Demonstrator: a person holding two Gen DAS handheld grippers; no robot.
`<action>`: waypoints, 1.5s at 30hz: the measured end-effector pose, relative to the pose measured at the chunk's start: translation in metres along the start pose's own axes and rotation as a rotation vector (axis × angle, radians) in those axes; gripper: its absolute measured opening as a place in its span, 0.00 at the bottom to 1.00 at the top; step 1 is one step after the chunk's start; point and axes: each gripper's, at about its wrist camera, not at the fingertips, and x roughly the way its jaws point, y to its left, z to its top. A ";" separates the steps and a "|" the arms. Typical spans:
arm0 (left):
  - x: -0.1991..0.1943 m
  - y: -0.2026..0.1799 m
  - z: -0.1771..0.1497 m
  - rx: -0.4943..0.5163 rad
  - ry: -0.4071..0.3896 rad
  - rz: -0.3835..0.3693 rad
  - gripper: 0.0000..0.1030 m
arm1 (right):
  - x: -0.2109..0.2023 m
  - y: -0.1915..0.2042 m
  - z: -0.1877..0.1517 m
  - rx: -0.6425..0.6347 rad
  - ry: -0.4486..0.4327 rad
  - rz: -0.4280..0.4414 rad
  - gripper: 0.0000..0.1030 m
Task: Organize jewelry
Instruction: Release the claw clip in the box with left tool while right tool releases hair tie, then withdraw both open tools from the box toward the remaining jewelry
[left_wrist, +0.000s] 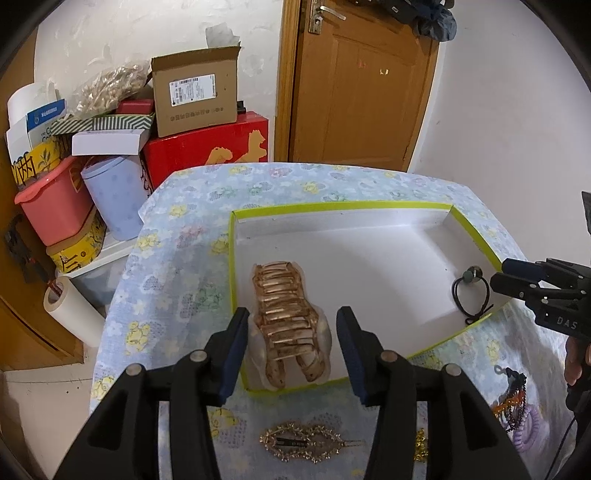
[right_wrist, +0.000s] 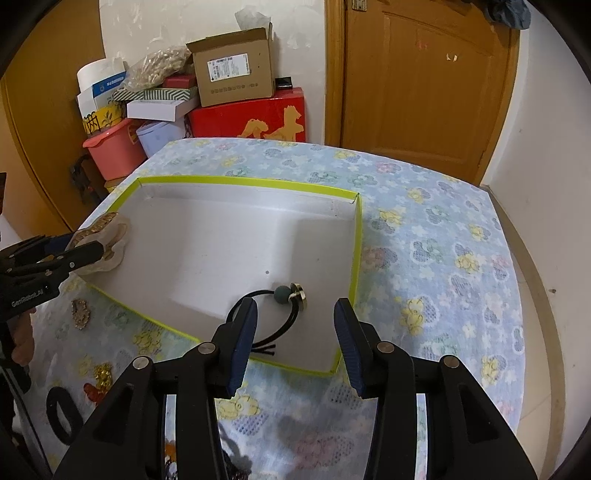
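Note:
A shallow white box with a lime-green rim (left_wrist: 340, 208) (right_wrist: 243, 181) lies on the flowered table. A gold claw hair clip (left_wrist: 290, 321) (right_wrist: 105, 236) lies in its near left corner, between the spread fingers of my open left gripper (left_wrist: 291, 350), untouched. A black hair tie with a green bead and a gold charm (left_wrist: 471, 293) (right_wrist: 280, 306) lies in the box's right end, just ahead of my open right gripper (right_wrist: 293, 343). A gold leaf barrette (left_wrist: 306, 441) lies on the cloth under my left gripper.
More hair pieces lie on the cloth: a purple coil tie and beaded pieces (left_wrist: 517, 410), a gold brooch (right_wrist: 79, 312), a black scrunchie (right_wrist: 62, 413). Boxes and tubs (left_wrist: 110, 155) are stacked behind the table's left. A wooden door (left_wrist: 362, 81) stands behind.

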 end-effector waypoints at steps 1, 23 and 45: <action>-0.002 0.000 0.000 0.000 -0.004 -0.002 0.49 | -0.002 0.001 -0.001 0.000 -0.004 0.001 0.43; -0.104 -0.006 -0.065 -0.028 -0.057 -0.010 0.50 | -0.110 0.029 -0.083 0.061 -0.098 0.023 0.43; -0.145 -0.027 -0.122 -0.006 -0.025 -0.069 0.50 | -0.143 0.060 -0.149 0.037 -0.069 0.057 0.43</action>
